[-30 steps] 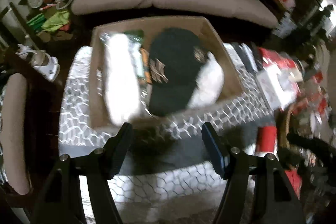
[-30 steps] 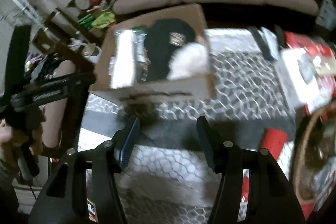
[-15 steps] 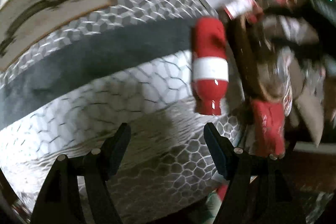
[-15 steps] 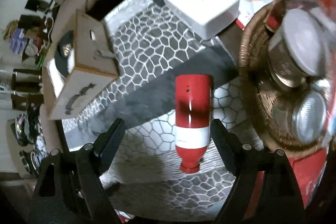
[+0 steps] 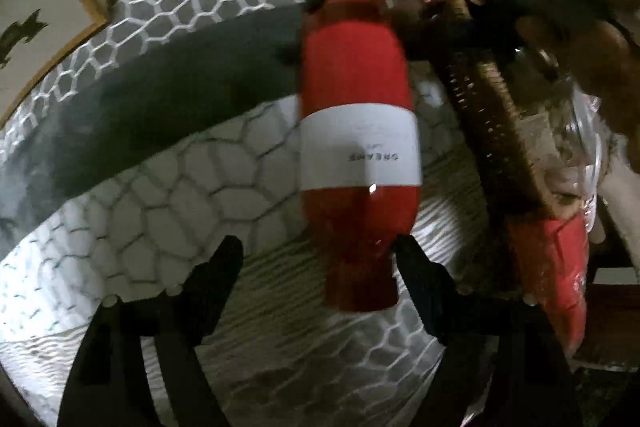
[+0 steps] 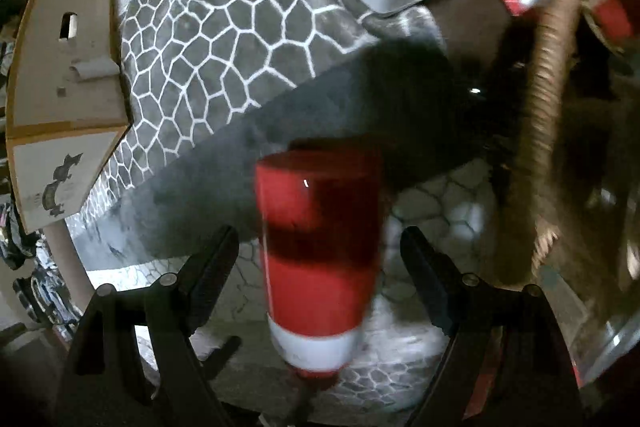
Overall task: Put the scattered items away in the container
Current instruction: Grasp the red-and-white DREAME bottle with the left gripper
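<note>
both open tongs (image 5: 318, 259) (image 6: 318, 247) dropped around red bottle (image 5: 358, 131); only right view shows box (image 6: 64, 67)

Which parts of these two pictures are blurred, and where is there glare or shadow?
Left wrist view: the red bottle is slightly smeared, with a small glint below its white band; fisheye bends the patterned rug. Right wrist view: the bottle and wicker basket are motion-blurred; a dark shadow lies behind the bottle.

Left gripper (image 5: 318, 259): pointing steeply downward, jaws opening. Right gripper (image 6: 318, 249): pointing steeply downward, jaws spread wide, pads touching nothing.
</note>
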The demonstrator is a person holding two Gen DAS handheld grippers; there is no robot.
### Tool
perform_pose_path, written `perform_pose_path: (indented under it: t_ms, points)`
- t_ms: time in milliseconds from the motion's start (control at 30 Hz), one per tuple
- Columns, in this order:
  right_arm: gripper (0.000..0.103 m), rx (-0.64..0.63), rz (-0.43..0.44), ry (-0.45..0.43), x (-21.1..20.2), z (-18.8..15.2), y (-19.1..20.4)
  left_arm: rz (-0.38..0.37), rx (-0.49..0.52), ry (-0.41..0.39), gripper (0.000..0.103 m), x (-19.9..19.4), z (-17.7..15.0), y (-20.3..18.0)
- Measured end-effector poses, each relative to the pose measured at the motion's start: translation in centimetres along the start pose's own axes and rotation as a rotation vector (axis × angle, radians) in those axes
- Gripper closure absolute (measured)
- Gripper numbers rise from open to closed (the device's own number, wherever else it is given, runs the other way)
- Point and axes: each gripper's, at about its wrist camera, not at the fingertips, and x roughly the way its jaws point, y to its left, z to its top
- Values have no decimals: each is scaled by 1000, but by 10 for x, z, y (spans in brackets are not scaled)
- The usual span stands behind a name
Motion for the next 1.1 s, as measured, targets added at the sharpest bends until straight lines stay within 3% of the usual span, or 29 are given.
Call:
perform_pose_path:
  t_ms: [167,233,333,533,633,667,700,900,967,1033,1067,1100]
  points:
    - [20,-28,-9,66,17,10,5,-18,-13,9,22,11,4,-9]
    - [32,-112,-44,97,20,13,14,-34,-14,16,22,14,7,-10]
    - [32,-171,-49,120,18,13,22,-80,-7,38,36,17,11,-11]
    - [32,-156,-1,116,5,11,27,-77,-12,51,42,6,7,5]
    - [32,-134,50,92,-8,14,29,-85,-33,41,63,-15,4,30]
    - [32,-137,63,76,-15,13,35,-79,-24,34,77,-26,3,37]
    - [32,-143,75,64,-21,11,41,-66,-14,25,80,-35,3,42]
    - [32,-192,99,39,-37,-5,85,-50,-60,-7,80,-70,14,99]
    - [32,-197,103,37,-37,-10,98,-62,-89,-17,77,-74,16,111]
    - [32,-201,114,37,-35,-11,112,-82,-118,-36,48,-78,12,119]
    - [32,-203,119,37,-34,-11,119,-73,-128,-50,23,-84,9,127]
    - [32,-210,123,39,-32,-11,127,-61,-135,-74,18,-91,5,137]
